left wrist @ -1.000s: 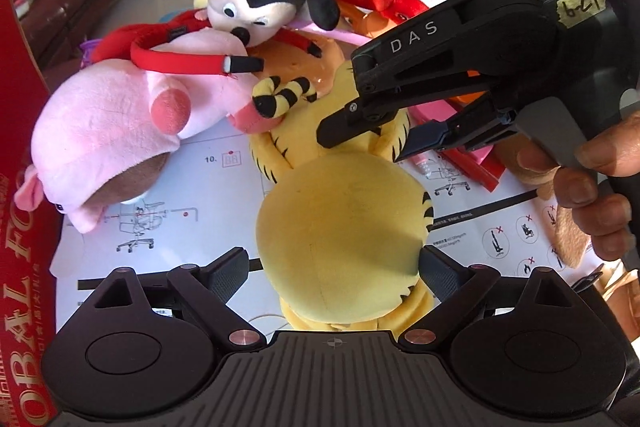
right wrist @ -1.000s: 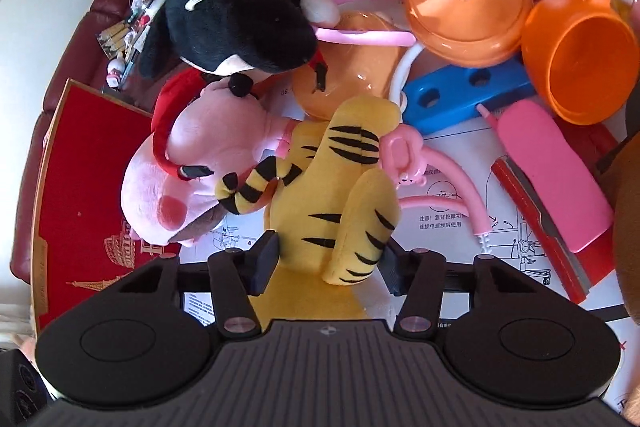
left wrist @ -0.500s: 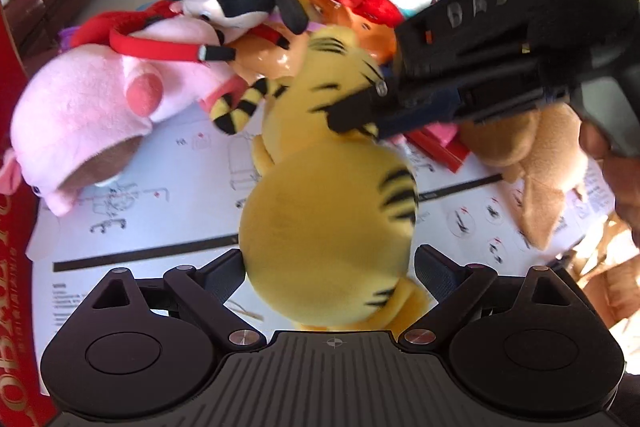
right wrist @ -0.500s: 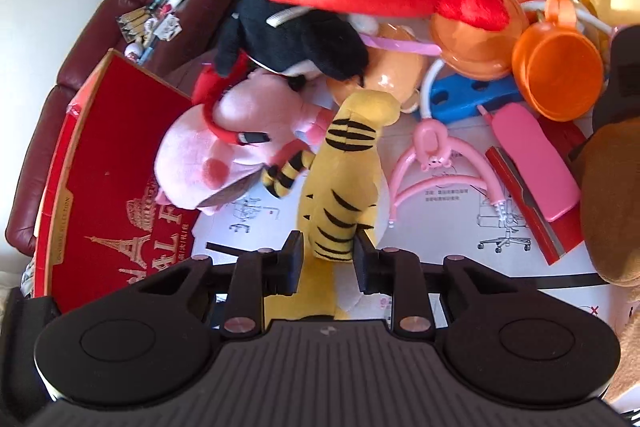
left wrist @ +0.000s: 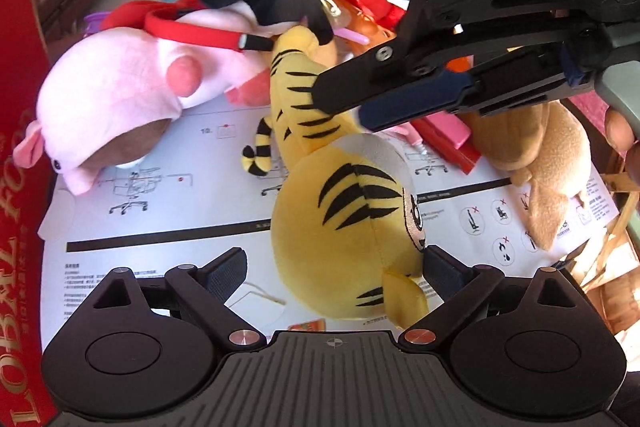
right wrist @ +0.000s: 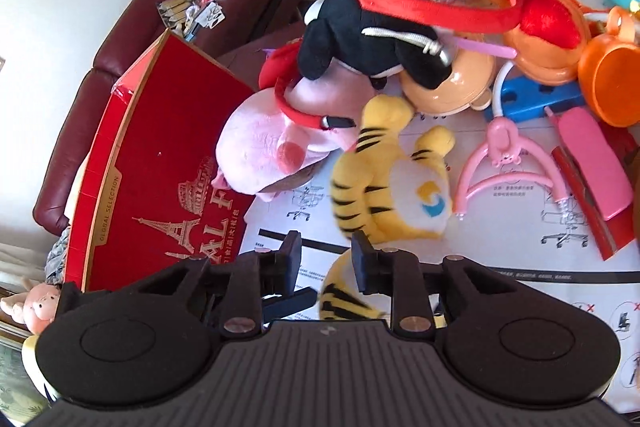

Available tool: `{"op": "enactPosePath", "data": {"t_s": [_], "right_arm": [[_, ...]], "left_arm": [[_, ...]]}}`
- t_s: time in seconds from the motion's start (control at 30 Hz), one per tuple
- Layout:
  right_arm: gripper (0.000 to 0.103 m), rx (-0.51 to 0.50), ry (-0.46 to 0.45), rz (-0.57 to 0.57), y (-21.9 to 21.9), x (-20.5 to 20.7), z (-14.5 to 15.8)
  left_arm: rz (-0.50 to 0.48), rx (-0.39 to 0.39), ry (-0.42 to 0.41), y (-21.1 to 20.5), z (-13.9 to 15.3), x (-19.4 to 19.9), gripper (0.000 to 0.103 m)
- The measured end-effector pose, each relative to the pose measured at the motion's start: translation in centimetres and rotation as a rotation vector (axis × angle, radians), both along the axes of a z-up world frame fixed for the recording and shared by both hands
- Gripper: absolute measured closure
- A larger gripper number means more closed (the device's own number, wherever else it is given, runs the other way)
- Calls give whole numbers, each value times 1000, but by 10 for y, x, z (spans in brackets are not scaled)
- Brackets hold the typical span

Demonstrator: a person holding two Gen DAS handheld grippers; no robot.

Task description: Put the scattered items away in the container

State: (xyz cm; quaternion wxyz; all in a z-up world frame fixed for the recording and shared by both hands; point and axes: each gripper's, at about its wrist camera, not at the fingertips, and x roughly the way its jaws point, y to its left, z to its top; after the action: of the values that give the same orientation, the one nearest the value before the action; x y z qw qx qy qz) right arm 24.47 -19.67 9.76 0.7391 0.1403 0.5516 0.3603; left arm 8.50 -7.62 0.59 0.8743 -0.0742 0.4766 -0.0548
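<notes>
A yellow striped tiger plush lies on the white instruction sheet. Its head rests between the fingers of my left gripper, against the right pad only; that gripper is open. My right gripper reaches in from the upper right over the tiger's body. Its jaws are opening, and only paper shows between them. The tiger sits just right of its right finger. The red box stands at the left.
A pink pig plush and a black mouse plush lean by the box. A brown plush lies to the right. An orange cup, a pink hanger and a blue block crowd the far right.
Half a second ago my right gripper was shut on the tiger's body. Its jaws have since widened, it has risen, and the tiger has rolled out to the right.
</notes>
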Motion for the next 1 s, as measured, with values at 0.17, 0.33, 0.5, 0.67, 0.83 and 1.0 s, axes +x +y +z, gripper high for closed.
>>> {"op": "enactPosePath", "data": {"t_s": [0.17, 0.33, 0.5, 0.67, 0.83, 1.0], "right_arm": [[51, -56, -13, -27, -4, 3, -7], [45, -128, -24, -40, -3, 3, -12], [35, -168, -101, -41, 3, 10, 0], [30, -180, -138, 3, 25, 18, 10], [30, -210, -191, 63, 53, 22, 18], [31, -267, -238, 64, 72, 36, 13]], "left_arm": [[-12, 14, -9, -3, 1, 1, 9], [-26, 80, 7, -20, -1, 12, 10], [-42, 83, 20, -22, -5, 15, 18], [-46, 81, 21, -22, -5, 14, 19], [-64, 83, 18, -21, -5, 13, 20], [-89, 96, 16, -22, -4, 14, 20]]}}
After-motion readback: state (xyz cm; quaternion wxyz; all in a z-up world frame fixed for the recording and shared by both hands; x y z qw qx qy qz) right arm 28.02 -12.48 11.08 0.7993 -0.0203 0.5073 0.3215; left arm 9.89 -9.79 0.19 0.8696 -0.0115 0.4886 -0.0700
